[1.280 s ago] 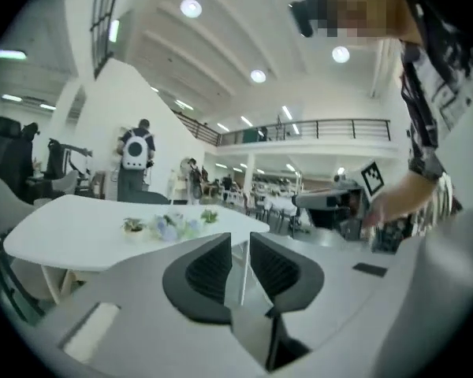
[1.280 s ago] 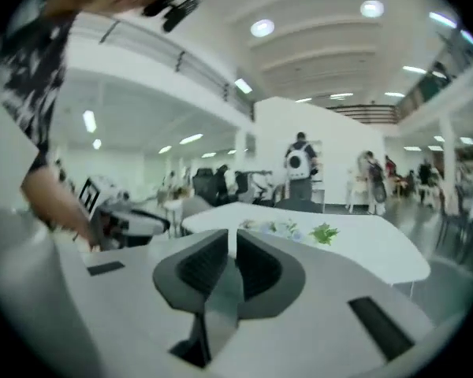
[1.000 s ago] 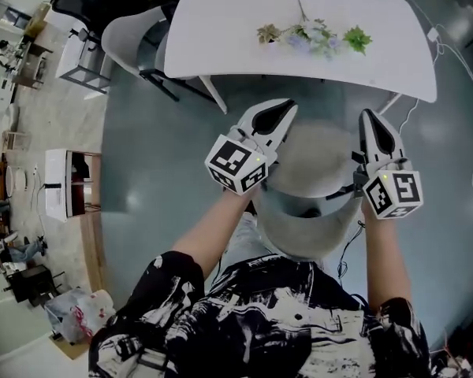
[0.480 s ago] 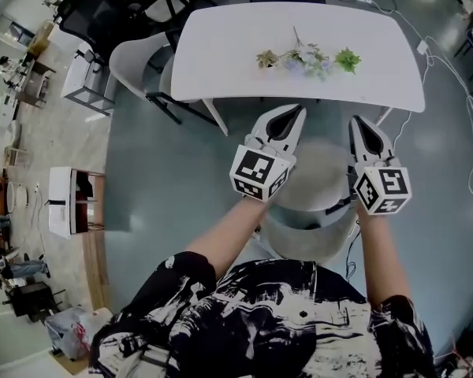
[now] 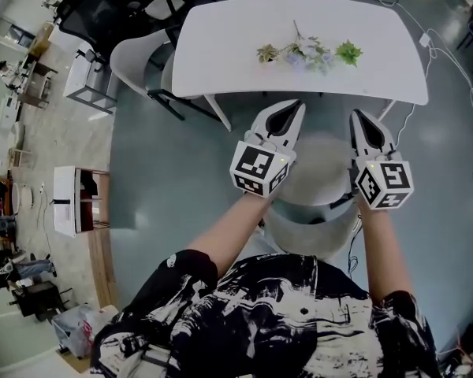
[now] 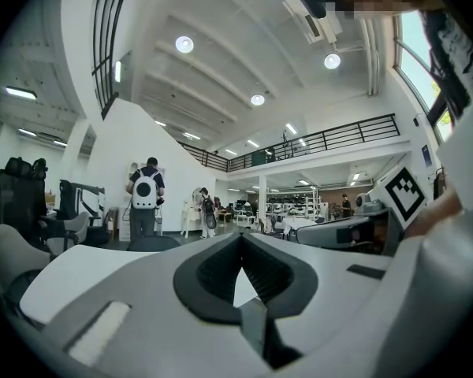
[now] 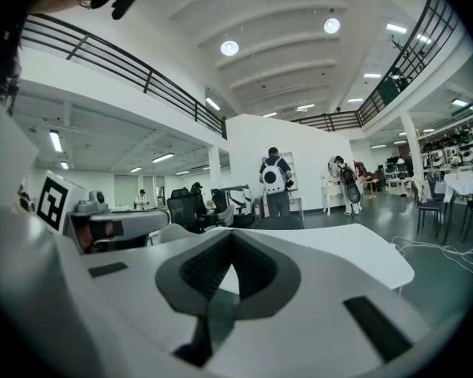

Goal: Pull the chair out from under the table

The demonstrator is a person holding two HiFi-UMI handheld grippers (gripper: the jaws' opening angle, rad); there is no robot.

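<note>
Beside the chair (image 5: 323, 176), holding left gripper (image 5: 290, 107) and right gripper (image 5: 355, 116) pinched together, empty; revealing a backpacked person (image 6: 144, 197) only through gripper views; raising the left slightly since earlier.

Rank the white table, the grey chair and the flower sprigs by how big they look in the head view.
1. white table, clearly largest.
2. grey chair, though it sits nearer the camera, which flatters it.
3. flower sprigs, smallest by far.
</note>
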